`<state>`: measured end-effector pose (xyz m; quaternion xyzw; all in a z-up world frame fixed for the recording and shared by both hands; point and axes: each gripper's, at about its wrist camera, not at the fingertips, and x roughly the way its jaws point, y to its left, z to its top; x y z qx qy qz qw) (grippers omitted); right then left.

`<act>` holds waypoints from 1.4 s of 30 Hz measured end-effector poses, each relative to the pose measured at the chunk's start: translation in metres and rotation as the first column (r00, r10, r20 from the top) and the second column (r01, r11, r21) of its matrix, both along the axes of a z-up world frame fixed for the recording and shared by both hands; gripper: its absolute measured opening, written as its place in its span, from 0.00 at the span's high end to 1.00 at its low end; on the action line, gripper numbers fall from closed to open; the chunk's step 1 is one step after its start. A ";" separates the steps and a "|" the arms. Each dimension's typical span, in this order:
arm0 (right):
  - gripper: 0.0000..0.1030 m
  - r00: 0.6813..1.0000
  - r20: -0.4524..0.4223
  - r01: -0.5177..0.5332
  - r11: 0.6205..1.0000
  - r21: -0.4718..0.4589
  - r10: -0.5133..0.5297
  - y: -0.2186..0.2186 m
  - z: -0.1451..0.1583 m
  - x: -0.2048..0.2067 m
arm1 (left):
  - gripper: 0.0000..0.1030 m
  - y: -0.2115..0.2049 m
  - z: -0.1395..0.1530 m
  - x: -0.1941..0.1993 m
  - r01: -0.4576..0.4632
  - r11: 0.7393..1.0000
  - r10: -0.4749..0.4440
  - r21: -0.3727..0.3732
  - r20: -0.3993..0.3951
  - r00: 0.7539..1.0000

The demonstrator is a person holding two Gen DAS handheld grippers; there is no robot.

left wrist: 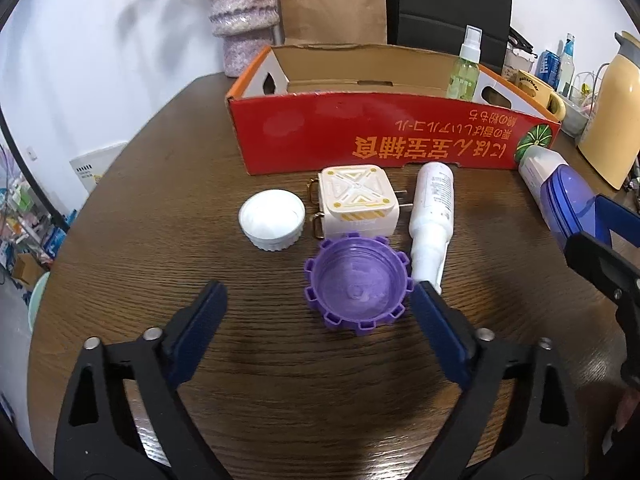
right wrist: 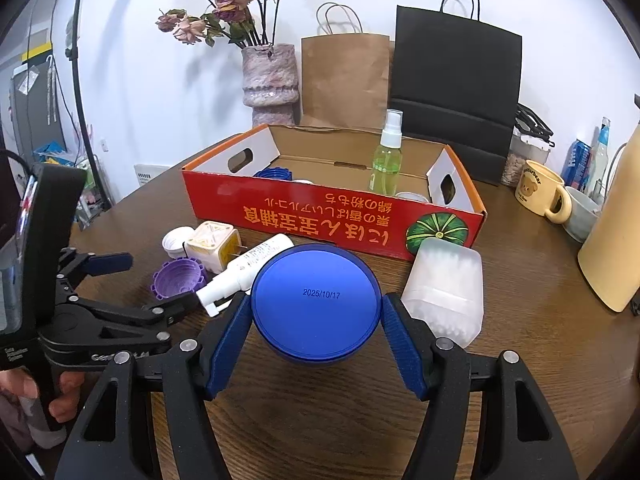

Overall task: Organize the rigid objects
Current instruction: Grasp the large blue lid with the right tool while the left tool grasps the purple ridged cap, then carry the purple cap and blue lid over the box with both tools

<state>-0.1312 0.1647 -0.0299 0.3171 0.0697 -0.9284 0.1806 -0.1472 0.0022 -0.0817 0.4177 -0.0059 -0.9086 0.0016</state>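
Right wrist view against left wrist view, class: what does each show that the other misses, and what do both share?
Only the right wrist view: dried roses, a bear-printed yellow mug, and the round blue lid dated 2025/10/17 gripped in the right gripper. Only the left wrist view: the open left gripper seen from behind, nothing gripped. Both: red cardboard box, purple toothed cap, green spray bottle.

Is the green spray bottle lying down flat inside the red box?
No, the green spray bottle stands upright inside the red box, near its right end.

Jar (left wrist: 272, 220), charger (left wrist: 356, 204), bottle (left wrist: 432, 216) in 1 row before box (left wrist: 384, 136); cap (left wrist: 358, 284) nearest.
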 end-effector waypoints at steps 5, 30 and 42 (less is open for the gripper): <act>0.31 1.000 0.002 -0.005 1.000 0.004 0.005 -0.001 -0.001 0.000 | 0.42 0.001 -0.003 -0.003 0.015 1.000 -0.015 0.025 0.021 1.000; 0.31 0.999 -0.039 -0.018 1.000 0.012 0.018 -0.004 0.004 0.002 | 0.51 0.006 0.033 0.019 -0.010 1.000 0.010 0.001 -0.148 0.989; 0.31 0.995 -0.096 -0.024 1.000 0.011 0.025 -0.009 0.034 -0.016 | 0.51 0.006 0.074 0.003 -0.017 1.000 0.015 -0.005 -0.230 0.973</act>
